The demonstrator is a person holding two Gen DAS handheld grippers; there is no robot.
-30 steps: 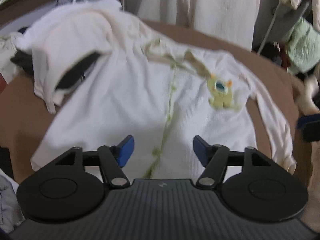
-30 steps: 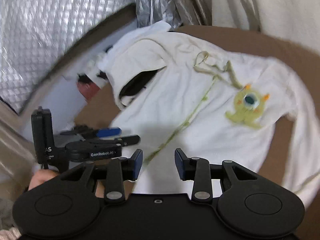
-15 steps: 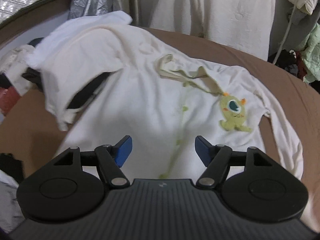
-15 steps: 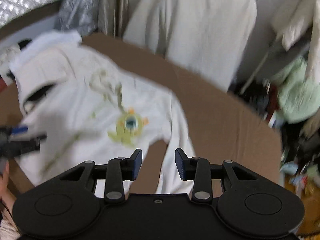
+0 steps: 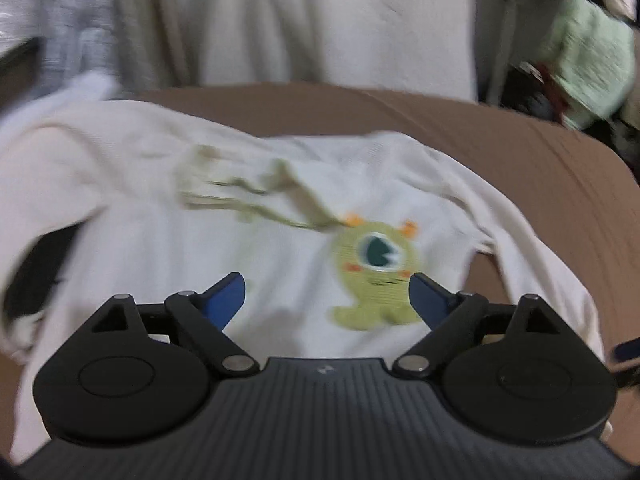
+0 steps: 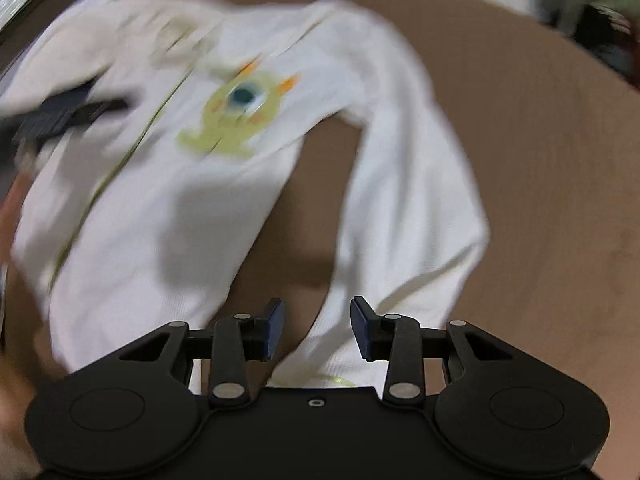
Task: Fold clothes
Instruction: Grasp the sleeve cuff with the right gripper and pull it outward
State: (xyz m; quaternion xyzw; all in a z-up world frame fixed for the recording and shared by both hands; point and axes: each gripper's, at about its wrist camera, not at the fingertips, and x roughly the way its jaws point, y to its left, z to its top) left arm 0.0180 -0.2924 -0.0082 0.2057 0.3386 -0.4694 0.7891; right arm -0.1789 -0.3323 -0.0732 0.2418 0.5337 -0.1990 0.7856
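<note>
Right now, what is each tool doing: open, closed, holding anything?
Left tool: open wide, holding nothing, above the white cardigan.
Right tool: open, holding nothing, over the cardigan's sleeve.

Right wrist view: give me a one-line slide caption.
Open right claw above the sleeve of a white top with a green monster patch, spread on a brown surface.

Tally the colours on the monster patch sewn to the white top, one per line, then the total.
Monster patch, by colour:
Yellow-green body: 1
Orange horns: 2
Orange cheek marks: 2
Dark teal eye with white rim: 1
Total: 6 coloured parts; blur may hide finer details.
</note>
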